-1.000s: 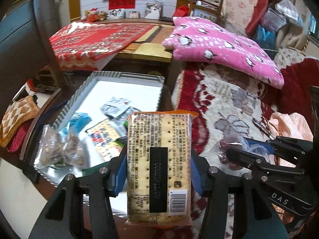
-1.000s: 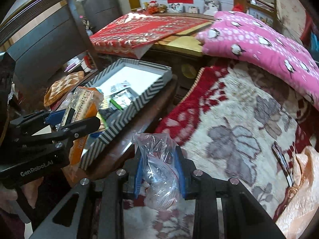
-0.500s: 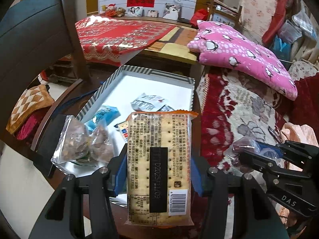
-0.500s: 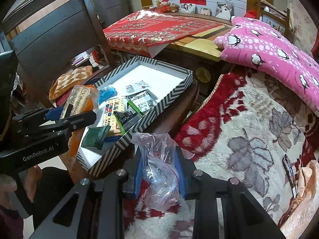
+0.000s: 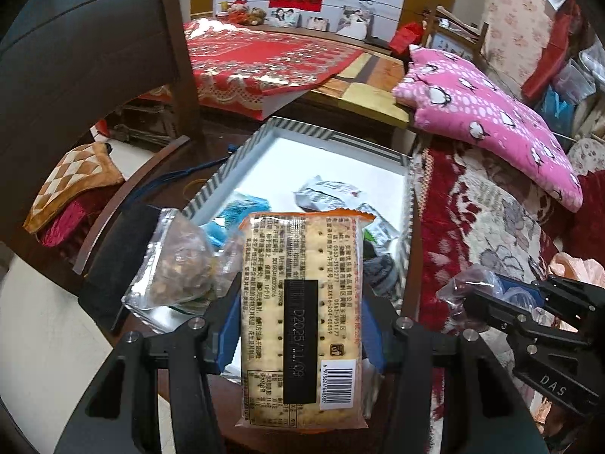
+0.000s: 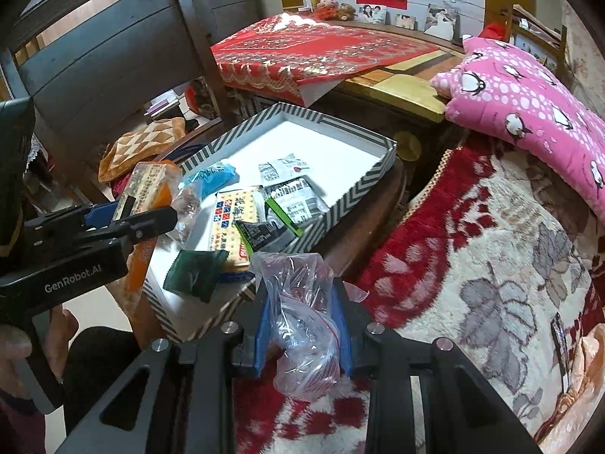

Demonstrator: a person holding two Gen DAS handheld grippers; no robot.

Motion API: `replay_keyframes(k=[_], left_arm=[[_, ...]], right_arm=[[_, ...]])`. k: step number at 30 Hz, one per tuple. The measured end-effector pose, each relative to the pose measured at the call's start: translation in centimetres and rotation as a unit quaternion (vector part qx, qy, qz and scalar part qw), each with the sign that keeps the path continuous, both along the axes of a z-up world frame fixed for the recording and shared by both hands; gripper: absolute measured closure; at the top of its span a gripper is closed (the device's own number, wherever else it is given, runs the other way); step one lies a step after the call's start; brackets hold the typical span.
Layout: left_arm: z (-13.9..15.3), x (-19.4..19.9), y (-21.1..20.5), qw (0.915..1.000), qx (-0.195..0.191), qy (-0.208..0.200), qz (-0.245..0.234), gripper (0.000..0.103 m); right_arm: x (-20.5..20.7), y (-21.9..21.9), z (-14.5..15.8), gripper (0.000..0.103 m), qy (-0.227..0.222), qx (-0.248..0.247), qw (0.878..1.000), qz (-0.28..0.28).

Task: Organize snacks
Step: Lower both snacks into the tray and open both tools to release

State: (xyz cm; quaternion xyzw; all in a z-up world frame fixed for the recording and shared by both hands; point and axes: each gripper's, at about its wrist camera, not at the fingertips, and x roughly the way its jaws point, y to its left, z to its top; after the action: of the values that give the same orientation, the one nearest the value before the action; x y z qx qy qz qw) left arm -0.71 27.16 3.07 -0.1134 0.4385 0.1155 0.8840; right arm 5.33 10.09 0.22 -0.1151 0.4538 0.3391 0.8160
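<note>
My left gripper (image 5: 300, 325) is shut on a cracker packet (image 5: 302, 302) with an orange edge and holds it above the near end of the striped tray (image 5: 223, 166). The left gripper and its cracker packet (image 6: 145, 185) also show at the left of the right wrist view. My right gripper (image 6: 302, 325) is shut on a clear plastic bag (image 6: 302, 317), just off the tray's near corner (image 6: 242, 299) over the floral blanket. It shows at the right in the left wrist view (image 5: 487, 302). Several snack packets (image 6: 287, 200) lie in the tray.
A clear bag of brown snacks (image 5: 177, 265) leans on the tray's left side. The tray sits on a dark wooden table (image 5: 151, 189). A pink pillow (image 5: 484, 117), a red-and-cream blanket (image 6: 472, 265) and a dark chair back (image 6: 113, 49) surround it.
Both grippers have moved left and toward the tray with their packets still held. More of the tray's inside shows now in both views.
</note>
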Motion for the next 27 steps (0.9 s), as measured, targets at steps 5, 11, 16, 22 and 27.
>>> replay_keyframes(k=[5,11,16,22,27], left_arm=[[-0.2,-0.3,1.3,0.9999,0.001,0.005,0.015,0.05],[-0.8,-0.3,2.4,0.9995,-0.002,0.011,0.031,0.05],[-1.4,-0.1,2.9,0.9992,0.0,0.02,0.036,0.05],[-2.5,0.7,3.3,0.9986,0.006,0.035,0.04,0.05],[-3.5,1.3,3.8,0.9978,0.002,0.045,0.049,0.05]], right_arm=[[0.2,1.3,0.0,0.072,-0.001,0.002,1.0,0.01],[1.0,4.0,-0.2,0.072,-0.005,0.009,1.0,0.022],[1.9,7.1,-0.8,0.072,-0.004,0.02,0.999,0.029],[3.0,9.6,-1.9,0.072,-0.006,0.026,0.999,0.025],[3.5,10.6,-2.6,0.072,0.007,0.039,0.999,0.025]])
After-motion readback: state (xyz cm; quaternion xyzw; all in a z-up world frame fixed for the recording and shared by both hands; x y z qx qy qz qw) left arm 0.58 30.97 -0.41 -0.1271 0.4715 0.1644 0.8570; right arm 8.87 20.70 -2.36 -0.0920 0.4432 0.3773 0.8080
